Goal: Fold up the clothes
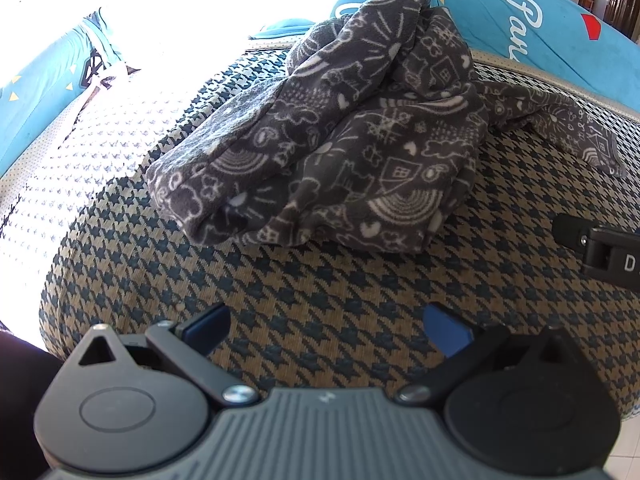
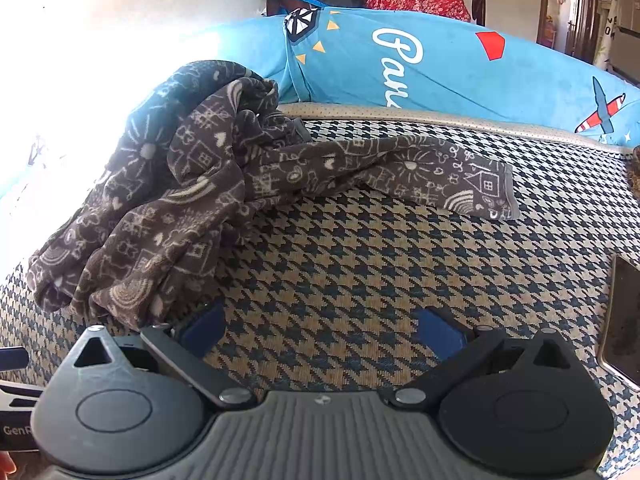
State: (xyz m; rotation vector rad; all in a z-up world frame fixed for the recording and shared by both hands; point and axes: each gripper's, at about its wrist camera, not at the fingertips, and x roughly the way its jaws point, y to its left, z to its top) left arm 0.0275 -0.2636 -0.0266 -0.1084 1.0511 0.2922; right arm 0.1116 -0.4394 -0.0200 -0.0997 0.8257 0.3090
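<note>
Haven't started folding yet, I'd say: the grey fleece top (image 1: 320, 136) sits crumpled on the houndstooth cushion (image 1: 340, 300), one sleeve (image 2: 460, 180) trailing right (cuff flat). My left gripper (image 1: 326, 330) & right gripper (image 2: 320, 330) both spread, empty. Next: grab sleeve + hem, spread flat.

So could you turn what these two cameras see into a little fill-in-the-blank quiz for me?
1. The grey patterned garment lies ____ in a heap, not folded.
2. The left gripper and right gripper are both ____.
3. One sleeve stretches toward the ____ in the right wrist view.

Missing words: crumpled; open; right
</note>
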